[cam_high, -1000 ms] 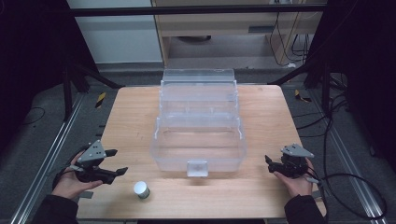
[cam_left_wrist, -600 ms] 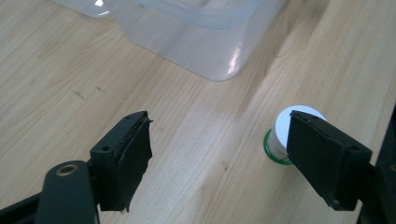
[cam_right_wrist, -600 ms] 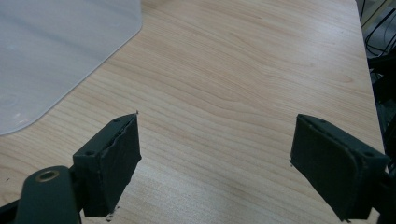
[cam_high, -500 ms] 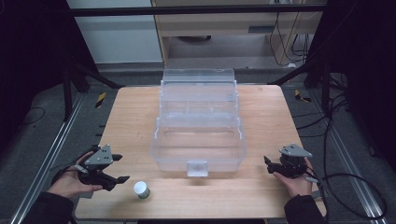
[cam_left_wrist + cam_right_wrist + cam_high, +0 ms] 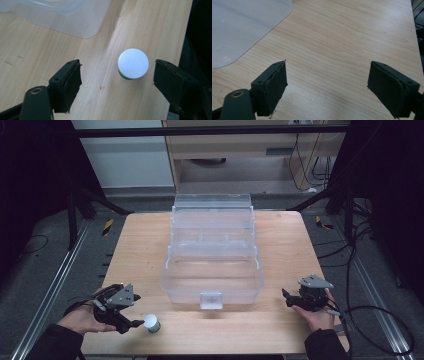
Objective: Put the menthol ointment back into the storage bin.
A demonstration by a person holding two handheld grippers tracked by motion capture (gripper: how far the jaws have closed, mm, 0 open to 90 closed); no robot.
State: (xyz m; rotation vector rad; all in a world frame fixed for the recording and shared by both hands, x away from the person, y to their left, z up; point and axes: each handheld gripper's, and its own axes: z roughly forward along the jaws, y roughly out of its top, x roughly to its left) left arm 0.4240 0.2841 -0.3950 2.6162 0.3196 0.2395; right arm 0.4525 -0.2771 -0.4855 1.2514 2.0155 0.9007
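Note:
A small round container with a white lid and green base (image 5: pixel 151 323) (image 5: pixel 133 64) stands near the table's front edge, left of centre. My left gripper (image 5: pixel 134 314) (image 5: pixel 117 75) is open, its jaws on either side of the container without touching it. A clear plastic tiered organizer box (image 5: pixel 212 250) stands open in the middle of the wooden table (image 5: pixel 140 240). My right gripper (image 5: pixel 287 298) (image 5: pixel 328 85) rests open at the front right, with bare wood between its jaws.
The clear box's corner (image 5: pixel 82 22) lies just beyond the left gripper, and its edge (image 5: pixel 242 30) lies to the left of the right gripper. The table's front edge (image 5: pixel 215 351) is close to both hands. Cables (image 5: pixel 360 315) trail off the right side.
My left gripper has moved right and toward the front edge, bringing its open jaws around the white-lidded container. The right gripper has stayed in place.

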